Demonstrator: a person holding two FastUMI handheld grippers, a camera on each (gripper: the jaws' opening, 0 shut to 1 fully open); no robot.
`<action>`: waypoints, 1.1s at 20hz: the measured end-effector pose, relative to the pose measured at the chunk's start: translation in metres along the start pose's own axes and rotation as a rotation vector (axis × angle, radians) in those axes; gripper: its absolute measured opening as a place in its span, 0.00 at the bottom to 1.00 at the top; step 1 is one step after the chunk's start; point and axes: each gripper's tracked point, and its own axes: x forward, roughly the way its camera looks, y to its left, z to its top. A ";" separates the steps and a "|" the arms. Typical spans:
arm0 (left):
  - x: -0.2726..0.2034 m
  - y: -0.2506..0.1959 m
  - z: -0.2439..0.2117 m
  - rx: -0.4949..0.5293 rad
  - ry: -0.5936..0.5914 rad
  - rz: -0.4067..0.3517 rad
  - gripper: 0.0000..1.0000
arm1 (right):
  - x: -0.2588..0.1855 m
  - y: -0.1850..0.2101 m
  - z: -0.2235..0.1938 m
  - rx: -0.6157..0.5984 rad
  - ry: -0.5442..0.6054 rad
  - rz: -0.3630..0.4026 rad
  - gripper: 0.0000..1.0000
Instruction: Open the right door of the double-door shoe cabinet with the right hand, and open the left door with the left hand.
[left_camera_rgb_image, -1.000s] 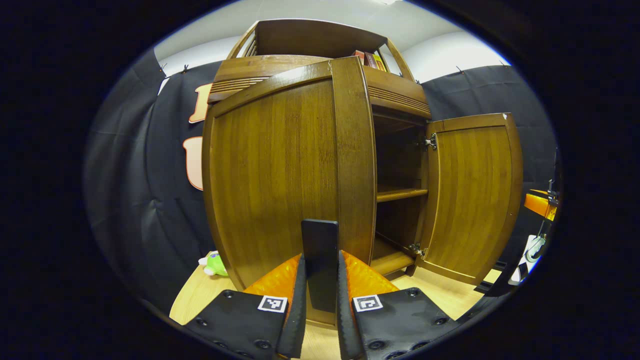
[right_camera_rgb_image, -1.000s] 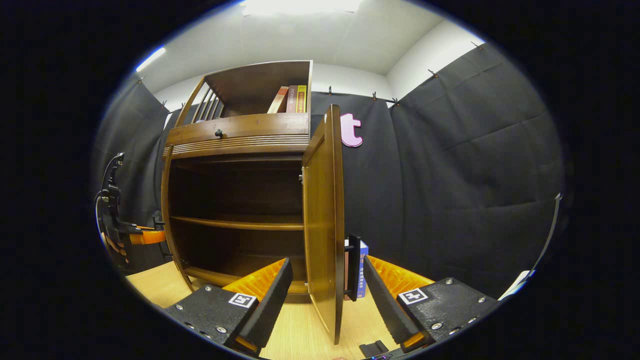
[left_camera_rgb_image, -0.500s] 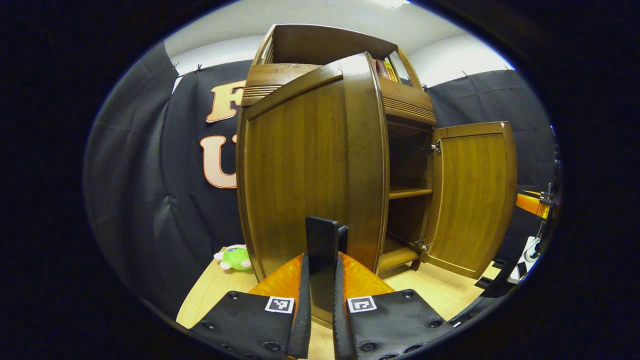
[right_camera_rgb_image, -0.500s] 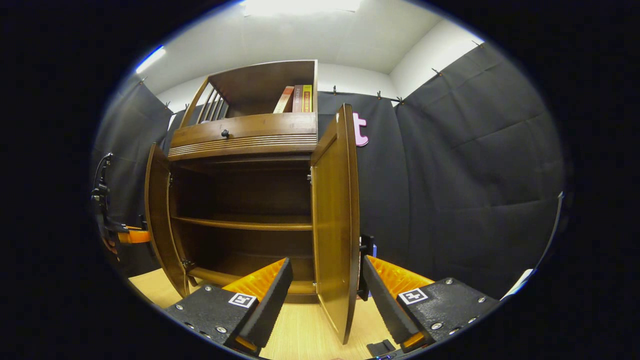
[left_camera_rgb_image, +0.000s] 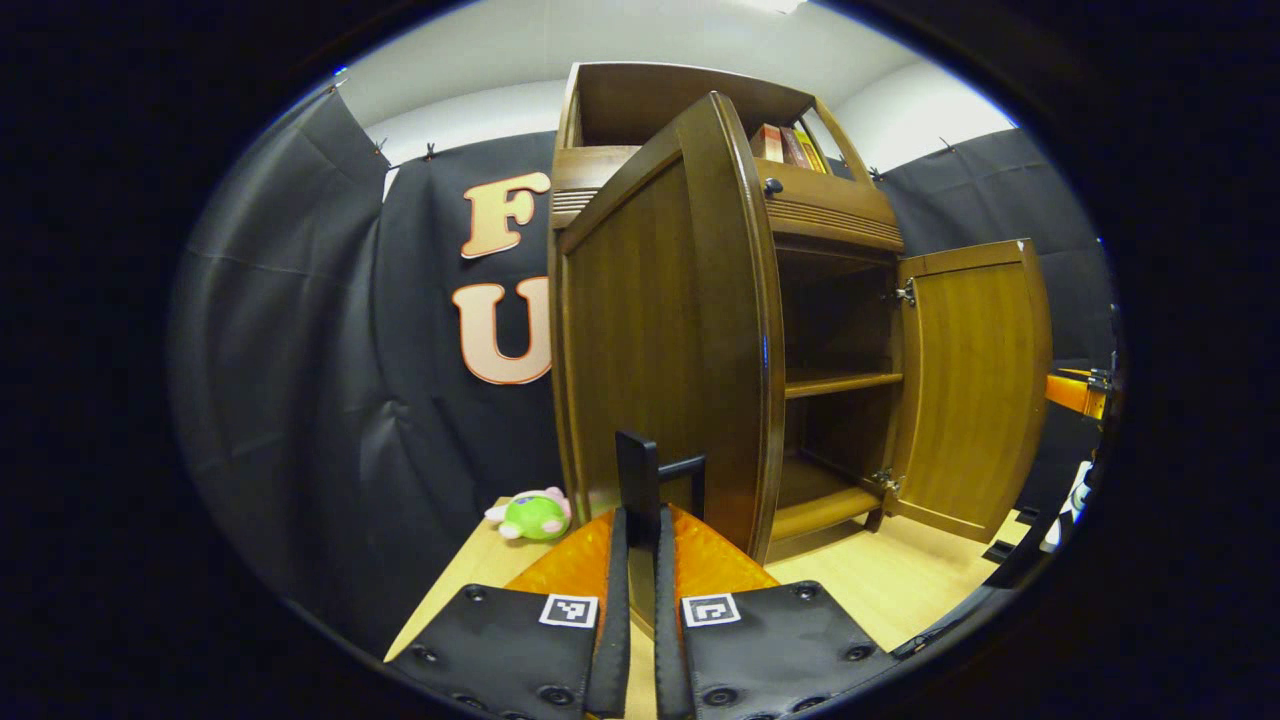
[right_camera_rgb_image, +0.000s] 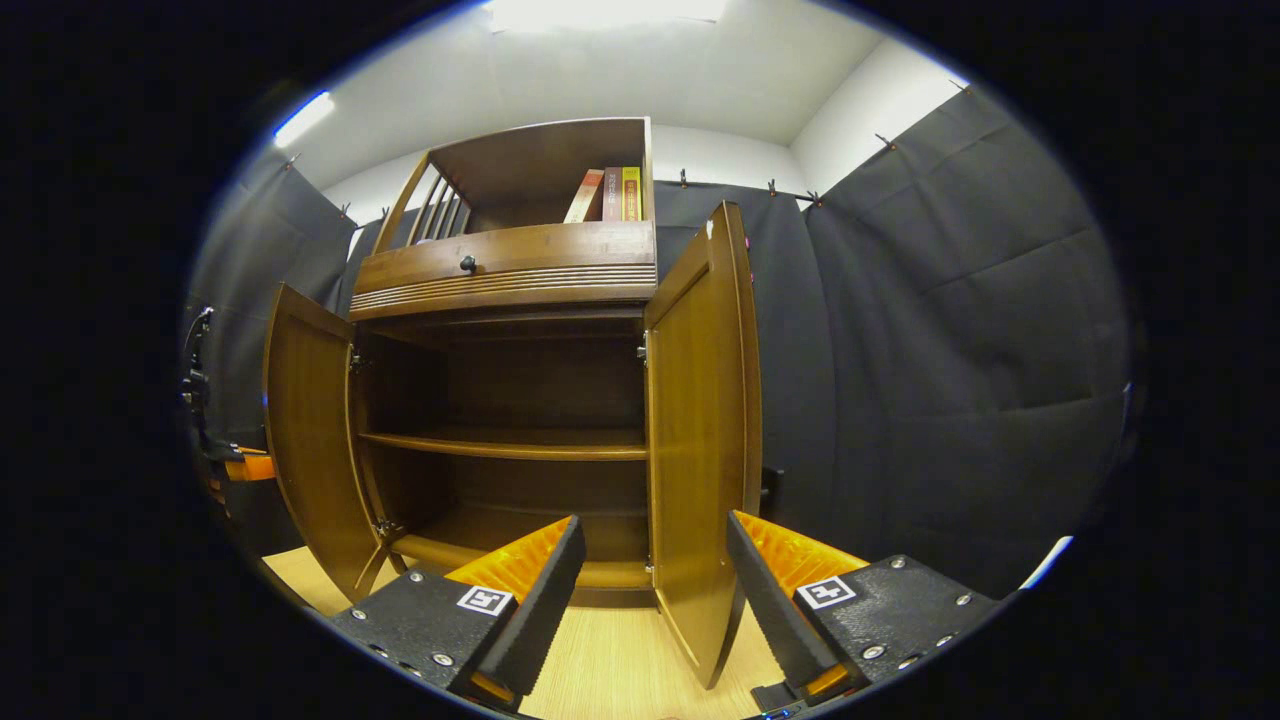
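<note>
A green plush toy (left_camera_rgb_image: 536, 514) on the floor beside the shoe cabinet (right_camera_rgb_image: 520, 262) is seen in the left gripper view. There the left gripper (left_camera_rgb_image: 638, 520) is clenched on the handle (left_camera_rgb_image: 640, 482) of the left door (left_camera_rgb_image: 668, 330). The right gripper (right_camera_rgb_image: 650, 560) is released; the right door (right_camera_rgb_image: 703, 440) stands between its fingers, untouched.

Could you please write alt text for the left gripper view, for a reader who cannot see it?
The left gripper is shut on the black handle of the left door, which stands swung open. Beyond it, the right door is open too, showing bare shelves; a green plush toy lies beside the cabinet.
</note>
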 end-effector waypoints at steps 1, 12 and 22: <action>-0.001 0.010 -0.002 0.000 -0.002 0.020 0.17 | 0.001 0.004 0.000 0.003 0.001 0.007 0.99; -0.017 0.052 -0.002 -0.030 -0.009 0.045 0.10 | 0.007 0.023 0.002 0.001 -0.005 0.037 0.99; -0.034 0.073 0.001 -0.058 -0.007 0.053 0.10 | 0.008 0.038 0.003 -0.004 -0.008 0.060 0.99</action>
